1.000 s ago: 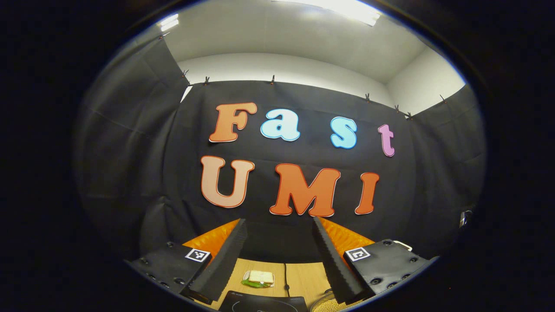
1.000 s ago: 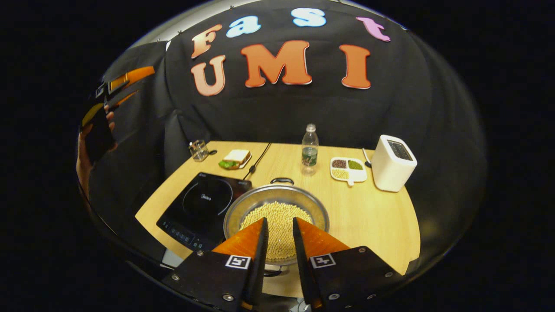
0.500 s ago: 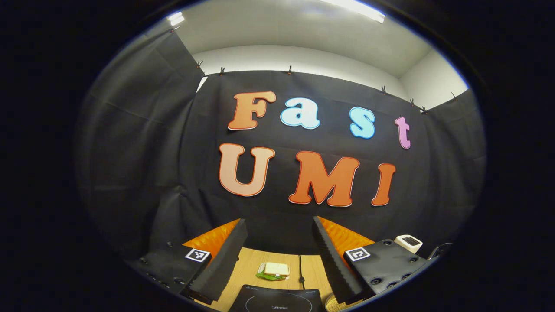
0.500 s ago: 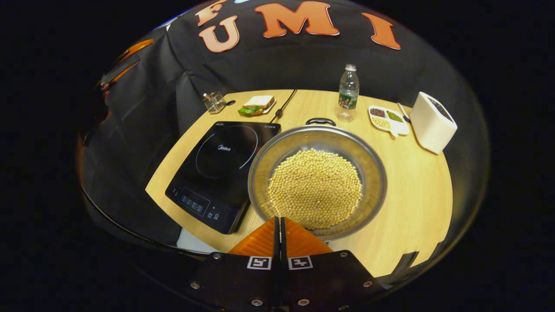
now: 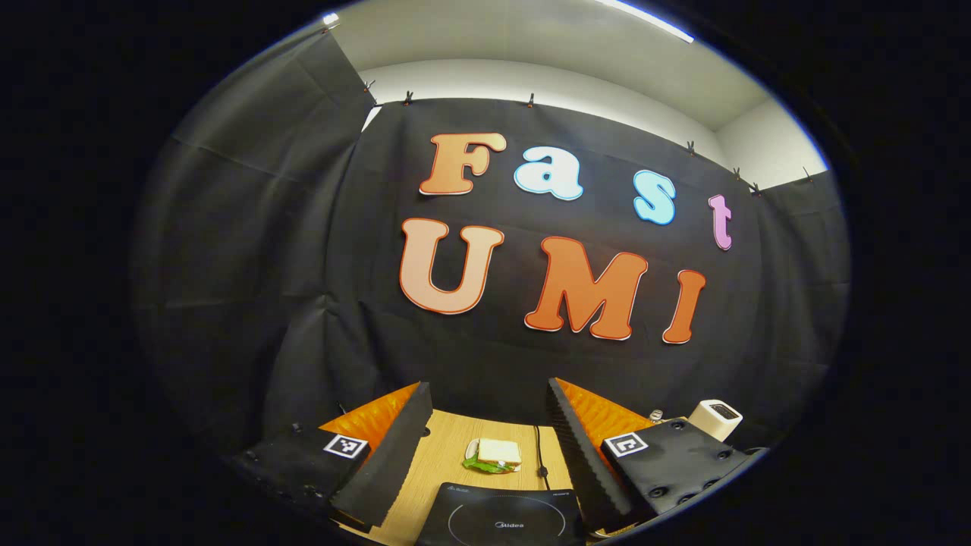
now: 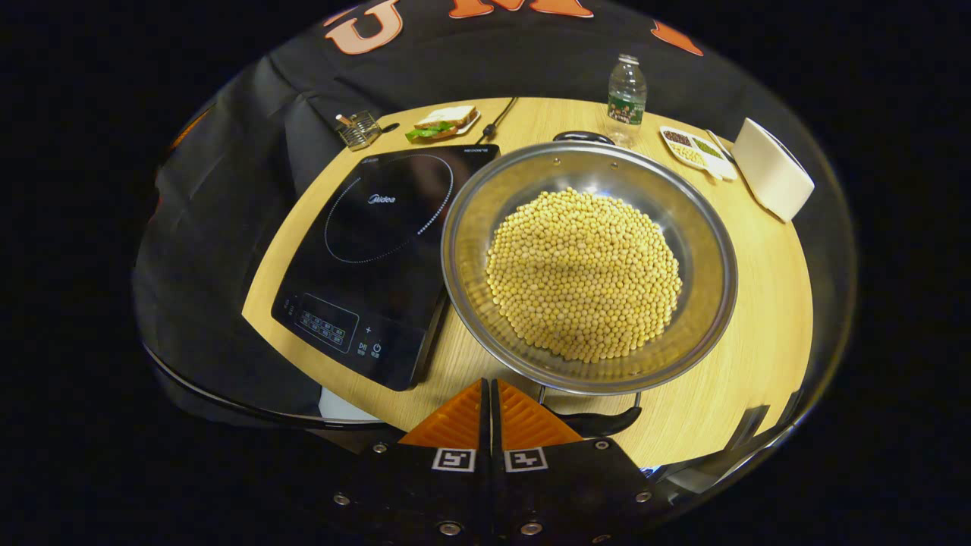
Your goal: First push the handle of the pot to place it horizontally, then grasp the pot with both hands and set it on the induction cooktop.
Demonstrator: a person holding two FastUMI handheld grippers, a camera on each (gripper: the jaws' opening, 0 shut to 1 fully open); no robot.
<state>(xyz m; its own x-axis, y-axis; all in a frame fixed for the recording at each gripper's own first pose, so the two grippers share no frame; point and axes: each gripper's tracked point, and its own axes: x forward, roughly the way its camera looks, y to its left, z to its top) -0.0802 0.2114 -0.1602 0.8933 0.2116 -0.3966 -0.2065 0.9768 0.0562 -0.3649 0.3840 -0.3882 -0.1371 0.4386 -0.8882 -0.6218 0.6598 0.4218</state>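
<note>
The right gripper is pressed closed on nothing, its tips just at the pot's near handle. The pot, full of beans, sits on the table touching the cooktop on its right edge. The left gripper hangs open above the cooktop's far side, with a sandwich beyond.

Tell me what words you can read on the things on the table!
"Midea": printed on the flat black induction cooktop, inside its ring.
Small print at the cooktop's far corners and its button signs: too small to read.
Label on the clear plastic water bottle: too blurred to read.
</note>
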